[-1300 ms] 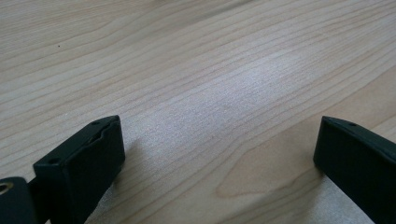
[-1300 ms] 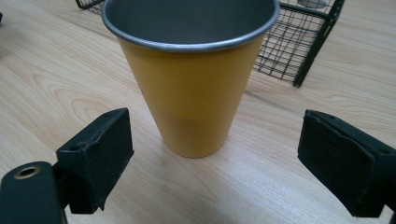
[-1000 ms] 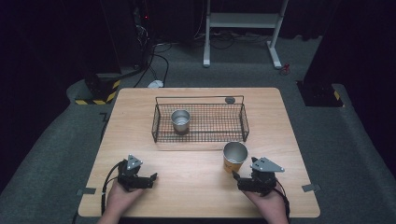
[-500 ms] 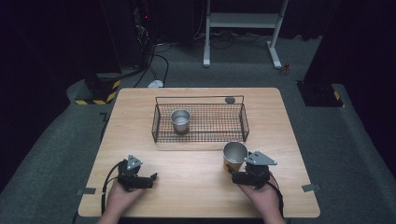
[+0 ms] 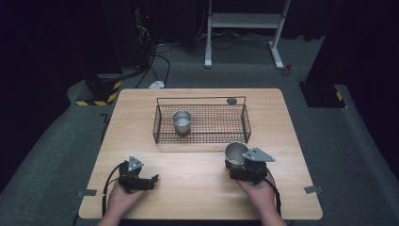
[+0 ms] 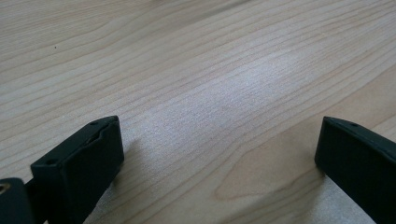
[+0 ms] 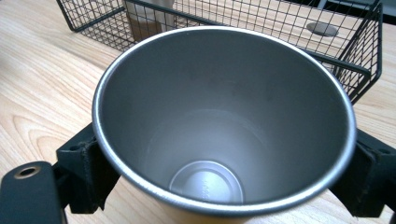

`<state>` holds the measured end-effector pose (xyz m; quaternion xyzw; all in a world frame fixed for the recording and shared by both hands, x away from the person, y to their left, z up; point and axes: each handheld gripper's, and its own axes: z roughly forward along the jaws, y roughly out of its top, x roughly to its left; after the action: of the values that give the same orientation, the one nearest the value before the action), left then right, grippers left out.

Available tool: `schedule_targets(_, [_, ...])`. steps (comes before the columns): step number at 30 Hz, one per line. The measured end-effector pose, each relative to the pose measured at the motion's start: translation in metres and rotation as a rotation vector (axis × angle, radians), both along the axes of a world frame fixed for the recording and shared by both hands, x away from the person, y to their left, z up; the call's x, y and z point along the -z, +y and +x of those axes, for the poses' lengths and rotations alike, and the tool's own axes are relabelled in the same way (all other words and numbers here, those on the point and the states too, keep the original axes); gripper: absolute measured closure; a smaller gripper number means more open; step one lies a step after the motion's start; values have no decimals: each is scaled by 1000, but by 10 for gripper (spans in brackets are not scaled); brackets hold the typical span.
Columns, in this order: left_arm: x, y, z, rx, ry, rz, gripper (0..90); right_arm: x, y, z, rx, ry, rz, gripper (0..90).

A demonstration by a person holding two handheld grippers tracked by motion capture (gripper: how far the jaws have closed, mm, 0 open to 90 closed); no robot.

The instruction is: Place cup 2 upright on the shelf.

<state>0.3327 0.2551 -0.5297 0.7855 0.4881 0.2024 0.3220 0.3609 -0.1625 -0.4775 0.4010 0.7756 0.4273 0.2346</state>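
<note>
Light wooden table (image 5: pixel 197 188) with pale grain, a person's two hands coming in from the near edge, each with a black two-jaw gripper.

Right gripper (image 5: pixel 236 162): jaws closed on a plain steel cup (image 5: pixel 235 153), open end up, empty inside. In the right gripper view the cup (image 7: pixel 224 121) sits between the two black jaws, one pressed against each side of its wall just under the rim. Cup is tilted a little toward the camera; whether its base touches the table or is lifted just off it I can't tell from here. It is at the near right part of the table, just in front of the basket's near right corner.

Left gripper (image 5: pixel 149 181): low over the near left part of the table, jaws spread wide, nothing between them (bare wood grain in the left gripper view (image 6: pixel 210 140)). Left hand (image 5: pixel 121 200) wrapped round it from behind, black cable looping off to the side.

Black wire mesh rectangular basket (image 5: pixel 202 136) stands mid-table, long side facing the person. Second small steel cup (image 5: pixel 181 121) upright inside it, toward its left half. Small round grey disc (image 5: pixel 231 100) flat on the table behind the basket's far right edge.

Right hand (image 5: pixel 256 193) grips the right gripper from the near side.
</note>
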Motion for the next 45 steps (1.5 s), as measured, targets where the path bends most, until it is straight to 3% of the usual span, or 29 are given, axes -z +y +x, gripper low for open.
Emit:
schedule_targets(9, [0, 0, 0, 1, 0, 0, 14, -7, 6, 3, -14, 7, -7, 128])
schedule_targets(20, [0, 0, 0, 0, 0, 0, 14, -28, 4, 9, -5, -37, 19, 130])
schedule_targets(37, [0, 0, 0, 2, 0, 4, 14, -88, 10, 30, 0, -125, 48, 131])
schedule_targets(45, [0, 0, 0, 2, 1, 4, 12, -105, 16, 42, 8, -146, 50, 131])
